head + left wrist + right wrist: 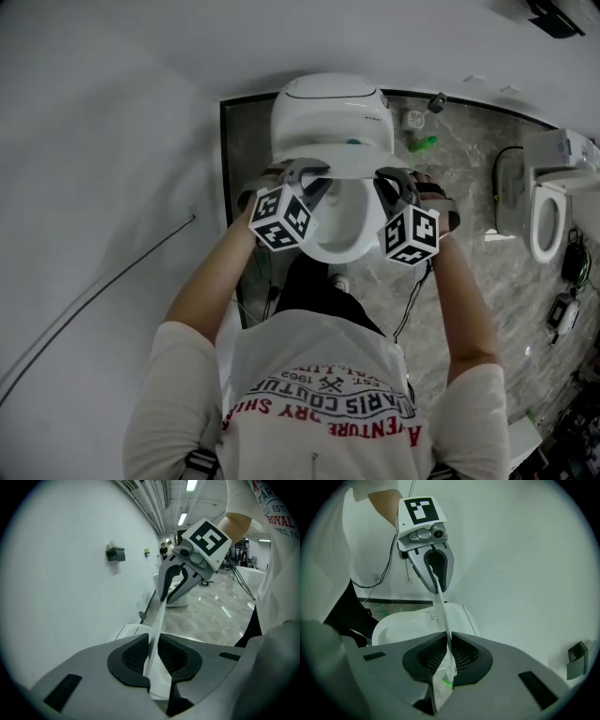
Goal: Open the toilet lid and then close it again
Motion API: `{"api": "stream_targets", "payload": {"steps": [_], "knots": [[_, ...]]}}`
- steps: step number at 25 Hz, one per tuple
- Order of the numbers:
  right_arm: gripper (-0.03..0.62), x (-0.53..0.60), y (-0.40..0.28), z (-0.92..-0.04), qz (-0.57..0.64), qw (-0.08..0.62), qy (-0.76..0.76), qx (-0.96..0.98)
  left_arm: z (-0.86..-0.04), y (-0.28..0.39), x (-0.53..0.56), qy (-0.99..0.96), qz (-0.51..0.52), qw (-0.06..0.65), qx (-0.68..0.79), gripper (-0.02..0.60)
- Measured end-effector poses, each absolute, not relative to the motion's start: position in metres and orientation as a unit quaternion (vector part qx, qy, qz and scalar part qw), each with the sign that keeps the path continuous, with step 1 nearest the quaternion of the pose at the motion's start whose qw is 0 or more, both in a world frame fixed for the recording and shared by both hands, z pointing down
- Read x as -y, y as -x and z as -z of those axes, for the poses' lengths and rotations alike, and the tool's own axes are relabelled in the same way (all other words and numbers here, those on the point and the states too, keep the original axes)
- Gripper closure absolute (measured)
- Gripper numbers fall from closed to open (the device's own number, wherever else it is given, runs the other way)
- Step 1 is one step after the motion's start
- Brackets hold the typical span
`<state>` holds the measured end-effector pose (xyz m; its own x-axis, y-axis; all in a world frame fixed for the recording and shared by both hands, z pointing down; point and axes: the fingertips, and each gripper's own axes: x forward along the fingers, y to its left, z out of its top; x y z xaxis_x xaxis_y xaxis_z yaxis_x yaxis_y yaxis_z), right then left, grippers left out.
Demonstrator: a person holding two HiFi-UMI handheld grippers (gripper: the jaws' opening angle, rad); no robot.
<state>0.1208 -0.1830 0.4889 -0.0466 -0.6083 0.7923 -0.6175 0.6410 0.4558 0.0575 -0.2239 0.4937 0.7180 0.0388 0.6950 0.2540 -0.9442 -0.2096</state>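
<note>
The toilet (337, 234) stands at the upper centre of the head view, against the wall (112, 141). Its lid (333, 117) is lifted clear of the seat, so the open bowl shows below it.

The left gripper (307, 176) holds the lid's front rim at its left end and the right gripper (392, 183) holds it at its right end. The two marker cubes hang just below the rim on either side of the bowl.

In the left gripper view the fingers (131, 656) are clamped on the thin white rim. The rim runs up the middle of the frame to the right gripper (169, 592), which bites the same edge.

In the right gripper view its fingers (466, 656) pinch the rim too, and the left gripper (436, 585) grips it further along, at the upper centre.

A second toilet (548, 211) stands at the right edge of the head view on the marbled floor (459, 187).
</note>
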Motion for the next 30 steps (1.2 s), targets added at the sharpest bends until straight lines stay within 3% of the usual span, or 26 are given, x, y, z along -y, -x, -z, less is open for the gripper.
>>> {"api": "stream_targets", "payload": {"steps": [4, 30], "knots": [[0.559, 0.157, -0.109, -0.497, -0.001, 0.539, -0.418, 0.731, -0.501, -0.046, 0.199, 0.919, 0.371, 0.116, 0.067, 0.506], [0.534, 0.016, -0.034, -0.61, 0.008, 0.549, -0.35, 0.759, -0.611, 0.027, 0.059, 0.903, 0.386, 0.187, 0.011, 0.454]]}}
